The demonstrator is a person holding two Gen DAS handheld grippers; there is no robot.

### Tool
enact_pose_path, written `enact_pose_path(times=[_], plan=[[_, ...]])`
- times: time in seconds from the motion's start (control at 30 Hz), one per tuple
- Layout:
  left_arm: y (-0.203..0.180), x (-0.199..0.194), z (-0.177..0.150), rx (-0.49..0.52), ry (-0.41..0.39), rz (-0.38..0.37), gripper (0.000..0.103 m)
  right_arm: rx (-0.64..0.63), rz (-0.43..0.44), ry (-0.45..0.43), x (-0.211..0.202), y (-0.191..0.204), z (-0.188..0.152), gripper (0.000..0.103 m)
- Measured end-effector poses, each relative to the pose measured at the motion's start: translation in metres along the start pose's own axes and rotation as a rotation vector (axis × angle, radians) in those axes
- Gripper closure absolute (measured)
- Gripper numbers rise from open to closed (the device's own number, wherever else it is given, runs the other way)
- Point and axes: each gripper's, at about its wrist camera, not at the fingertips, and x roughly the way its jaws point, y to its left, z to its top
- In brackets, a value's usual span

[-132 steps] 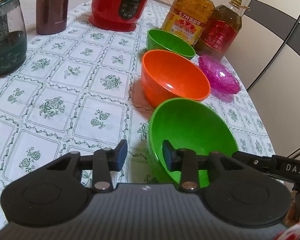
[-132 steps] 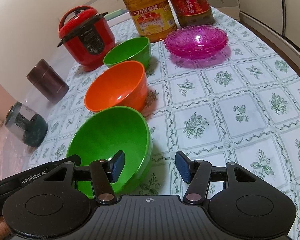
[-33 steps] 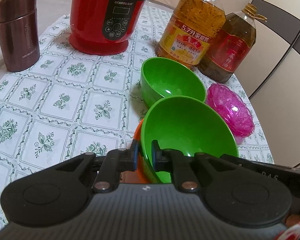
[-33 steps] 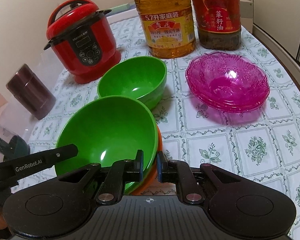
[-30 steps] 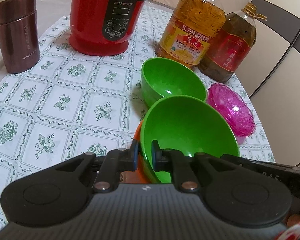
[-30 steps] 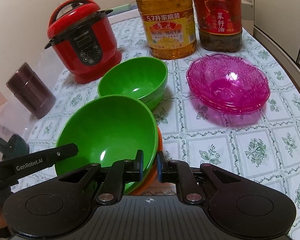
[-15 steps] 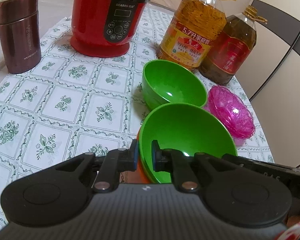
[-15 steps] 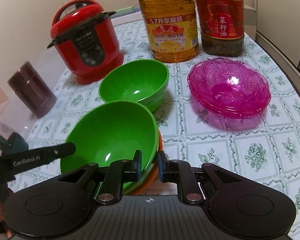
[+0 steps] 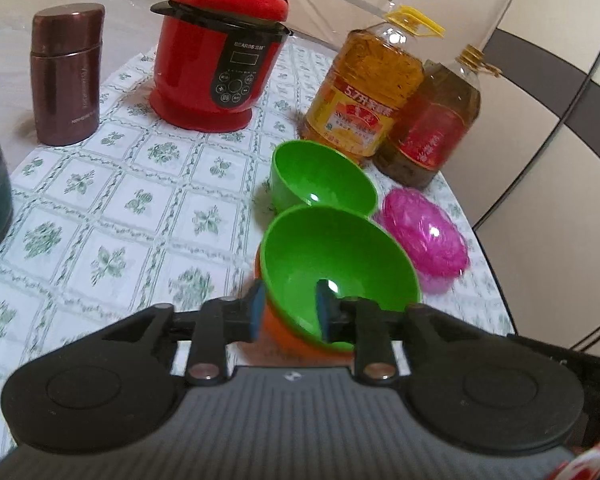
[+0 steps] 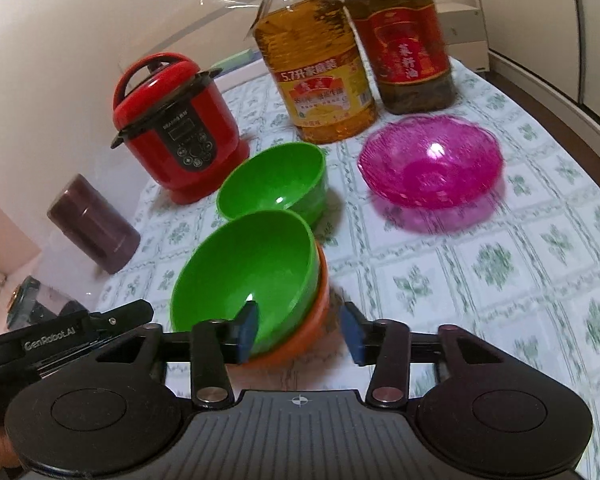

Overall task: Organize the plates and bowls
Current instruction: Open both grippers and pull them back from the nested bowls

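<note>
Left wrist view: the left gripper (image 9: pixel 288 310) stands with jaws parted, straddling the near rim of the large green bowl (image 9: pixel 336 256) without clamping it; the bowl sits nested in the orange bowl (image 9: pixel 284 336), an arrangement that saves table space. A smaller green bowl (image 9: pixel 320 180) rests just beyond, and the pink glass dishes (image 9: pixel 424 236) lie to its right, near the two oil bottles (image 9: pixel 364 92). Right wrist view: the right gripper (image 10: pixel 298 330) is likewise spread wide, one finger inside the large green bowl (image 10: pixel 248 268), the other outside the orange bowl (image 10: pixel 300 340), gripping nothing. The smaller green bowl (image 10: pixel 276 188) and pink glass dishes (image 10: pixel 430 168) remain separate on the tablecloth (image 10: pixel 500 280); judged from this, the small bowl is the likely next item to stack.
</note>
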Motion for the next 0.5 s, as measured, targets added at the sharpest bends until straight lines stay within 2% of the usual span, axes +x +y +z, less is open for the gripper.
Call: enact_pose_path(times=[0.07,0.3,0.37,0.5], plan=[[-0.002,-0.009,-0.01,0.01,0.004,0.003,0.076,-0.001,-0.005,0.008,-0.008,0.0,-0.01,0.053],[-0.004,-0.037,-0.048,0.036,0.012,0.022,0.058,0.006,-0.002,0.04,-0.032,-0.003,-0.046,0.052],[-0.005,-0.044,-0.057,0.053,0.011,0.042,0.049,0.002,-0.016,0.048,-0.037,-0.005,-0.056,0.052],[-0.005,-0.053,-0.072,0.079,0.011,0.07,0.042,-0.041,-0.055,0.051,-0.045,-0.005,-0.071,0.051]])
